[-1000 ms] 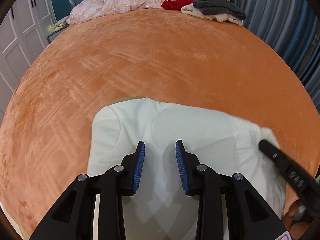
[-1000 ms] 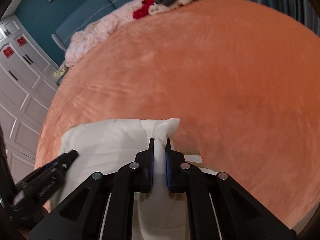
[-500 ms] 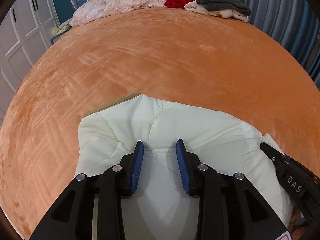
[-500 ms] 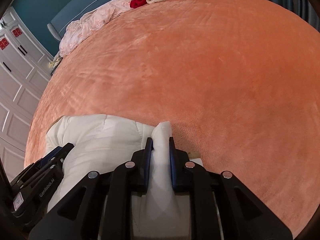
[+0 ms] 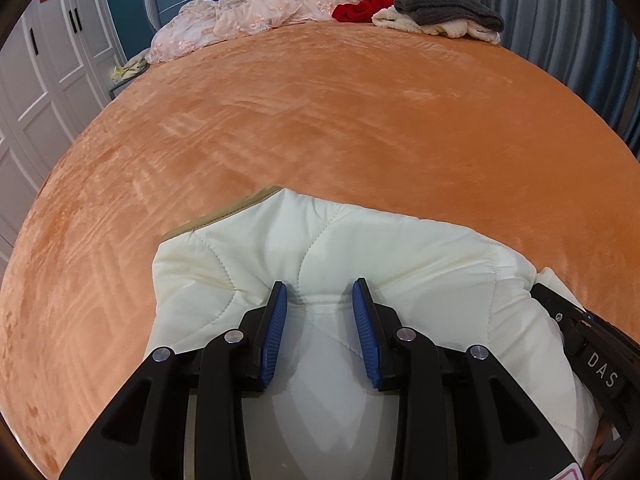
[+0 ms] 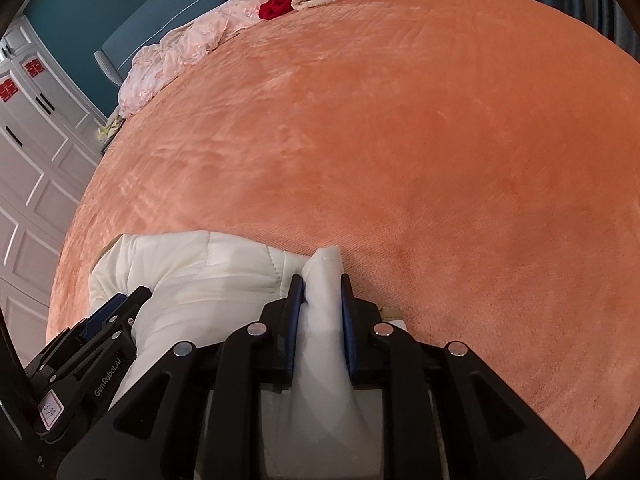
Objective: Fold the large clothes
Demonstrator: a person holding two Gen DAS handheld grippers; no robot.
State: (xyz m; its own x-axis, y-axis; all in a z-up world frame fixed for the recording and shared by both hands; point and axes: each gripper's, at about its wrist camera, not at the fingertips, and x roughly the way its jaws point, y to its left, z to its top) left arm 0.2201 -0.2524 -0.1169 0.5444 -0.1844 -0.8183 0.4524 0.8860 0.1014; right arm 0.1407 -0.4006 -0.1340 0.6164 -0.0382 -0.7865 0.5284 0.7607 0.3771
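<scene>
A cream quilted jacket (image 5: 360, 248) lies folded into a thick bundle at the near edge of an orange bed cover (image 5: 340, 120). My left gripper (image 5: 320, 292) is open, its blue pads pressed down on the jacket's top. My right gripper (image 6: 322, 280) has its jaws partly parted with a thick fold of the jacket (image 6: 200, 276) still between them at the bundle's right end. The left gripper shows at the lower left of the right wrist view (image 6: 116, 308); the right gripper shows at the right of the left wrist view (image 5: 580, 328).
At the far end of the bed lie a pale pink garment (image 5: 248, 20), a red garment (image 5: 372, 0) and a grey and cream pile (image 5: 444, 16). White wardrobe doors (image 5: 36, 92) stand on the left and blue-grey curtains (image 5: 568, 28) on the right.
The right gripper's jaws have widened around the fold they pinched. Both grippers have moved forward and lower, so the bundle sits flatter. The left gripper stays open.
</scene>
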